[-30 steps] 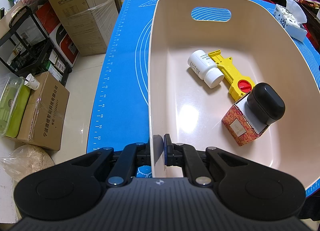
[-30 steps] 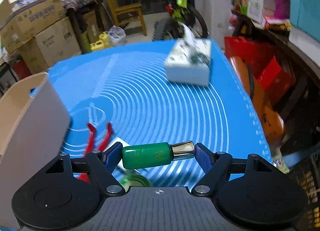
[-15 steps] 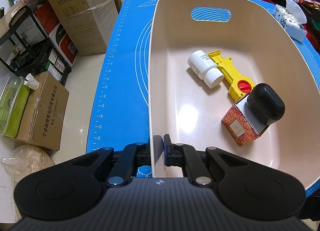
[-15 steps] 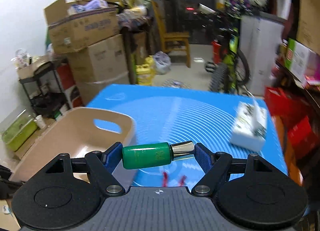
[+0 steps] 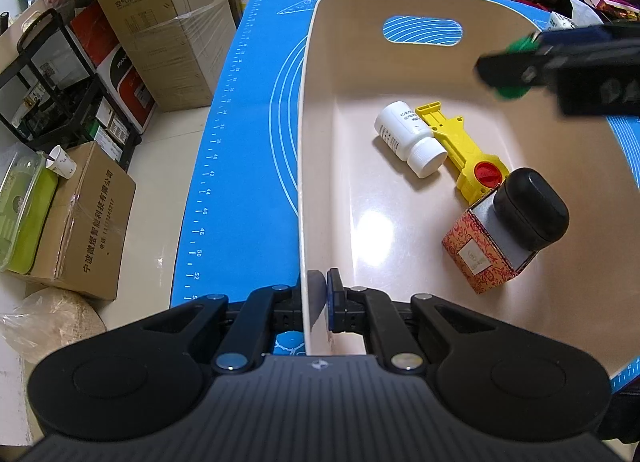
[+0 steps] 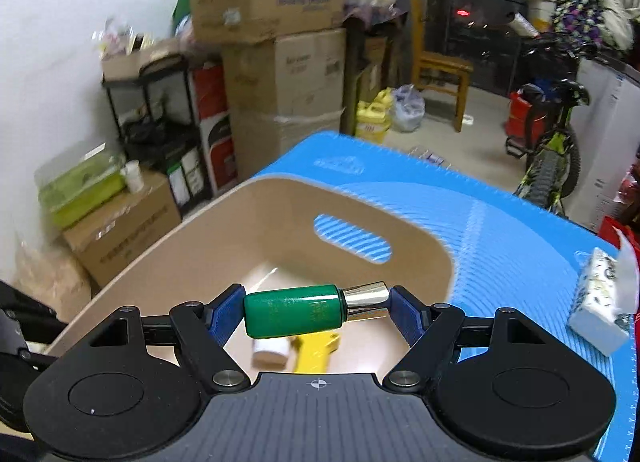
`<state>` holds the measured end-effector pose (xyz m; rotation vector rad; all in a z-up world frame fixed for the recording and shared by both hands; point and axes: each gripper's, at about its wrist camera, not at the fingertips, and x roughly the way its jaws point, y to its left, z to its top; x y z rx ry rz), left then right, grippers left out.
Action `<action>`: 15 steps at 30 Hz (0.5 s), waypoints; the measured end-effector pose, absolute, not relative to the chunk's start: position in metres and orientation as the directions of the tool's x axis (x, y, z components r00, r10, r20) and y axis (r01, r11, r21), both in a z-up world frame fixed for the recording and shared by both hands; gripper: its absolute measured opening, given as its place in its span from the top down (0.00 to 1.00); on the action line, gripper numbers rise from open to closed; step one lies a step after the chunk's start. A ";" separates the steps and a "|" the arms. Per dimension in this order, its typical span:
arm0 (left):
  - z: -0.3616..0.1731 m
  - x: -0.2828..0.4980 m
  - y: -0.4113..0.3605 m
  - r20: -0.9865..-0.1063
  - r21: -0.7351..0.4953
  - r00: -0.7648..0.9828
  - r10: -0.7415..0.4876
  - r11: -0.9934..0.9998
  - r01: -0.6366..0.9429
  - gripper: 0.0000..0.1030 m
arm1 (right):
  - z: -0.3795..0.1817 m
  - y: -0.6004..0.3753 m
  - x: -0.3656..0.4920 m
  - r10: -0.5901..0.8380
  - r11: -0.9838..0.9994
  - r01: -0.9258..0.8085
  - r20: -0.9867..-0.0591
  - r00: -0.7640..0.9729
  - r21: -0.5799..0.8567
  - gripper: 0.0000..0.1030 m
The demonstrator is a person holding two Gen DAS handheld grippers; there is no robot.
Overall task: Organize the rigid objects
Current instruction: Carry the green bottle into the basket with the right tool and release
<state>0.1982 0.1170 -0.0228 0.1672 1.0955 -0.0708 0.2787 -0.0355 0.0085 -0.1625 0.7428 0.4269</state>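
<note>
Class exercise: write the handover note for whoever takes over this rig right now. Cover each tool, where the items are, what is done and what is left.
Left tool: shut on the near rim of the beige bin, steadying it.
Right tool: gripping the green bottle end to end, above the bin.
Done: white bottle, yellow tool, patterned box and black case lie in the bin.
Left: release the green bottle into the bin.

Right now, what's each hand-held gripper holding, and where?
Left hand-held gripper: clamped on the beige bin near rim. Right hand-held gripper: green bottle, gripped end to end, base and silver cap.
</note>
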 end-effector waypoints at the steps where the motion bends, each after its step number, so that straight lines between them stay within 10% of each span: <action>1: -0.023 0.198 0.117 -0.889 0.100 0.457 0.026 0.985 0.140 0.91 | 0.006 -0.031 0.280 0.311 0.901 -0.433 -0.696 0.648 -0.001 0.23; 15: -0.023 0.198 0.117 -0.889 0.098 0.457 0.023 0.985 0.141 0.92 | -0.035 -0.003 0.288 0.191 0.886 -0.455 -0.825 0.532 -0.088 0.23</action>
